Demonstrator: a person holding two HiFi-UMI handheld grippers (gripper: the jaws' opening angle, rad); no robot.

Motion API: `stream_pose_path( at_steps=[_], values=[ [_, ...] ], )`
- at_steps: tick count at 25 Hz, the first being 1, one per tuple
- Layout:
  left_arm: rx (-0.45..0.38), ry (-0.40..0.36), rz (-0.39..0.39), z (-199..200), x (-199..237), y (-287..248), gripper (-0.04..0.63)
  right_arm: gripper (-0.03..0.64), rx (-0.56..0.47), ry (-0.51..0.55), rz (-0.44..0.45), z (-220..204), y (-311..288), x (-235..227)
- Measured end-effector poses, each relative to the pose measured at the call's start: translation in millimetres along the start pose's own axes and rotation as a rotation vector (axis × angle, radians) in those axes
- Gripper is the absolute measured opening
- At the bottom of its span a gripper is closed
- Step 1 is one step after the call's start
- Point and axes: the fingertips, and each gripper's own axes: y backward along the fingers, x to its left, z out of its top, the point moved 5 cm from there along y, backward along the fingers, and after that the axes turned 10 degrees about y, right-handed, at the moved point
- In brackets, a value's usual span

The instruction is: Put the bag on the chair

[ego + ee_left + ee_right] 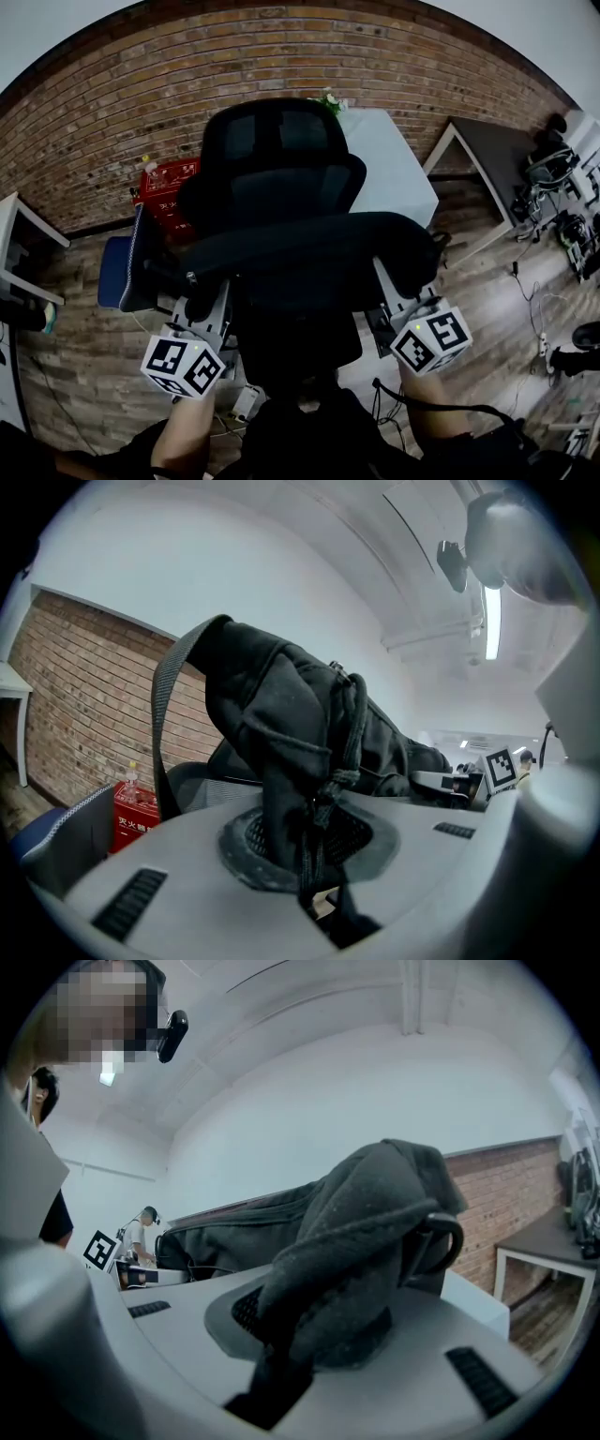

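Note:
A long black bag (309, 251) hangs level between my two grippers, in front of and above the black mesh office chair (272, 159). My left gripper (202, 305) is shut on the bag's left end; in the left gripper view the bunched black fabric and cord (300, 771) are pinched between the jaws, a grey strap (164, 724) looping beside them. My right gripper (403, 295) is shut on the bag's right end; in the right gripper view folded dark fabric (347, 1241) sits between the jaws. The chair's seat is hidden under the bag.
A white table (389, 169) stands behind the chair on the right, a red crate (167, 192) on the left by the brick wall (112, 103). A blue chair (120, 272) is at the left. Cables (530, 309) lie on the wood floor at right. A dark desk (497, 150) stands far right.

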Motion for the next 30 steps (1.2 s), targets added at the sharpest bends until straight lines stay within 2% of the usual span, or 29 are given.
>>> stream_pose_path(
  at_steps=[8,13,21,30],
  values=[
    [0.034,-0.034,0.032,-26,2,-15,0.057,0.074,0.035,-0.007,0.032,-25,-10,-21],
    [0.063,-0.014,0.076,-45,15,-27,0.057,0.074,0.07,-0.002,0.058,-44,-22,-30],
    [0.087,0.013,0.12,-75,48,-43,0.057,0.074,0.13,-0.019,0.081,-83,-56,-39],
    [0.16,0.041,0.181,-116,94,-60,0.057,0.074,0.209,-0.049,0.095,-142,-90,-42]
  ],
)
